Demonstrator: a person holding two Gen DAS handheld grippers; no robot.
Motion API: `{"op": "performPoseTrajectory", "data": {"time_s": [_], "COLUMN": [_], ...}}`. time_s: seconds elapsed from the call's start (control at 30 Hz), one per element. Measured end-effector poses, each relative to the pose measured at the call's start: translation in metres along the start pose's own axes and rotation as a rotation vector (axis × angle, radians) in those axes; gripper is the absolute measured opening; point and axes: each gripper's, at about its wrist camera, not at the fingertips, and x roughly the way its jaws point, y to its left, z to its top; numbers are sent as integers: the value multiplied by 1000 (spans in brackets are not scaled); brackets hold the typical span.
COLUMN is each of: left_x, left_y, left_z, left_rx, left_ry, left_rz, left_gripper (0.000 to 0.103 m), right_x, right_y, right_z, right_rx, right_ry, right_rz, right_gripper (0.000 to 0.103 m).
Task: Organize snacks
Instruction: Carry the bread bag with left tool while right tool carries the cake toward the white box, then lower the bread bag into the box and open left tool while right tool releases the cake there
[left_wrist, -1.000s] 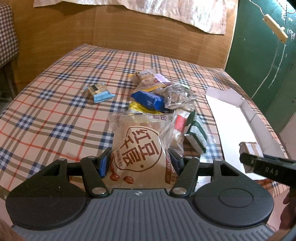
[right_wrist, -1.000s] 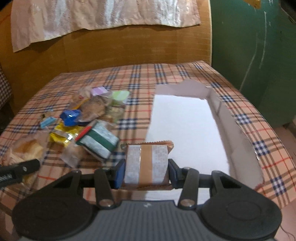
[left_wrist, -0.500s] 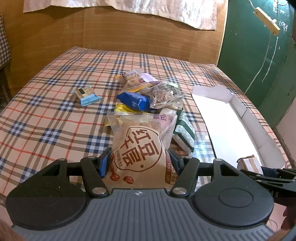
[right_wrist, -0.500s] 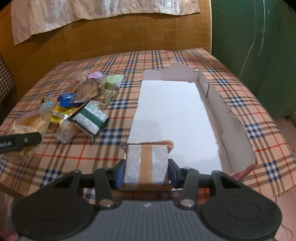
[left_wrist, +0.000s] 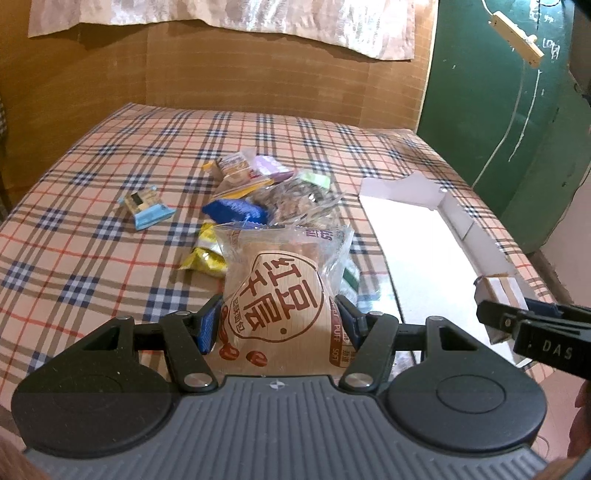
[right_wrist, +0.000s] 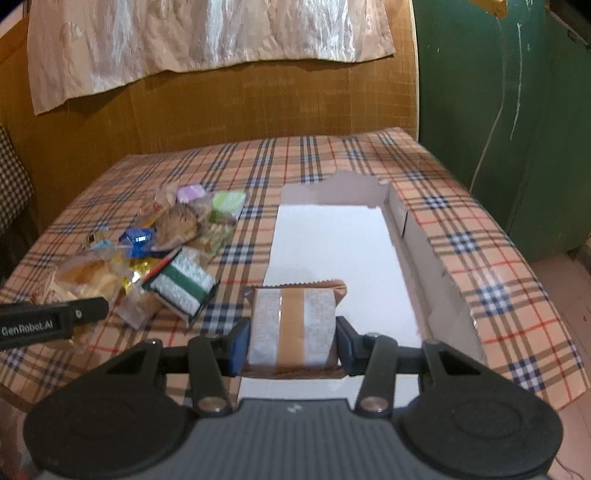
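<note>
Between the left gripper's (left_wrist: 279, 325) fingers sits a bread bag (left_wrist: 284, 295), clamped at its lower sides; it looks light, soft and crinkly, so a gentle squeeze low down suits it. Between the right gripper's (right_wrist: 291, 341) fingers a small brown packet (right_wrist: 293, 325) is pinched, flat and firmer, over the white tray (right_wrist: 417, 240), beside the snack pile (right_wrist: 177, 236)

Red-bean bread bag (left_wrist: 280, 302) clamped in left hand-held gripper (left_wrist: 279, 326) above plaid tablecloth (left_wrist: 92, 236).

a lived-in home room: plaid cloth (left_wrist: 92, 229) on a table, snacks (left_wrist: 258, 199) heaped on it, worn green door (right_wrist: 517, 129), cardboard-lined wall (right_wrist: 258, 103) hung with cloth.
</note>
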Motion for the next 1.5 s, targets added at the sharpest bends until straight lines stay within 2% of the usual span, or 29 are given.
{"op": "performPoseTrajectory", "data": {"time_s": [0.57, 1.13, 1.5], "left_x": [-3, 12, 29], "left_y": [-36, -77, -108], "left_z": [21, 34, 40], "left_rx": [54, 118, 143], "left_ry": [-16, 3, 31], "left_rz": [-39, -64, -85], "left_gripper": [77, 77, 77], "right_x": [-13, -7, 10], "right_y": [-23, -53, -74], "right_z": [36, 55, 67], "right_rx": [9, 35, 60], "right_ry": [-88, -118, -108], "right_rz": [-8, -30, -49], "right_gripper": [46, 46, 46]}}
